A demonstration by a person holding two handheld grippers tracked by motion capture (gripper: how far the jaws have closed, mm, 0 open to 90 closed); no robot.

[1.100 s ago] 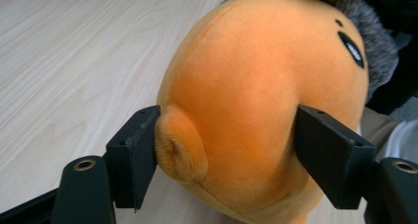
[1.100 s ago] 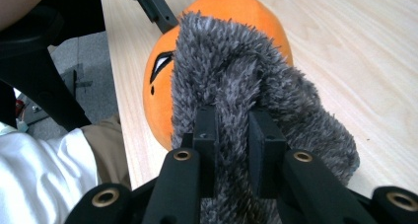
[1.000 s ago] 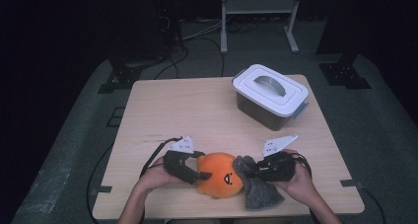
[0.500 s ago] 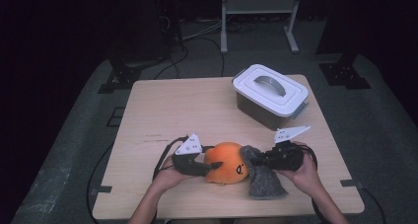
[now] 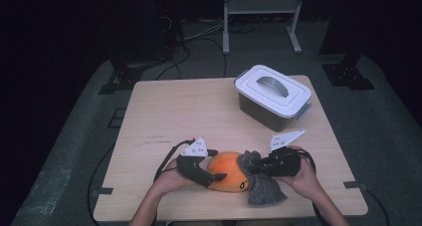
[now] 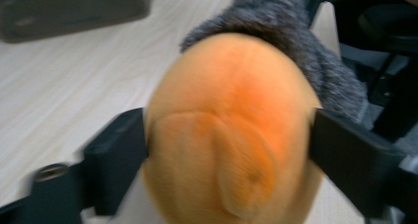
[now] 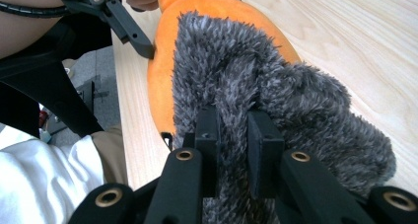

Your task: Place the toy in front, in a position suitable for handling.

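A pale wooden table (image 5: 164,116) stands on grey carpet in a dark room, and the work sits at its near edge, just in front of the person. There an orange plush toy (image 5: 228,170) lies on the tabletop with its grey furry part (image 5: 261,188) spread toward the person's right. The left gripper (image 5: 206,177), held in the left hand (image 5: 166,178), has its jaws around the orange body; in the left gripper view the two black jaws stand on either side of the rounded orange plush (image 6: 231,135), each jaw touching its flank. Those jaws have just been opening, with the toy between them, and whether they press it now I cannot tell for sure. The right gripper (image 5: 255,167), in the right hand (image 5: 303,178), is pinched tight on a tuft of the grey fur (image 7: 231,86); the right gripper view shows the two jaws almost together with fur bunched between them, and beyond them the orange body (image 7: 162,61) and the tip of the other gripper (image 7: 140,46) against it. Farther back, near the table's far right corner and well apart from the toy, stands a dark storage box with a white lid (image 5: 272,89) and grey handle, closed. Behind the table, a white metal stand (image 5: 261,9) and cables on the floor (image 5: 199,37) fade into the dark.
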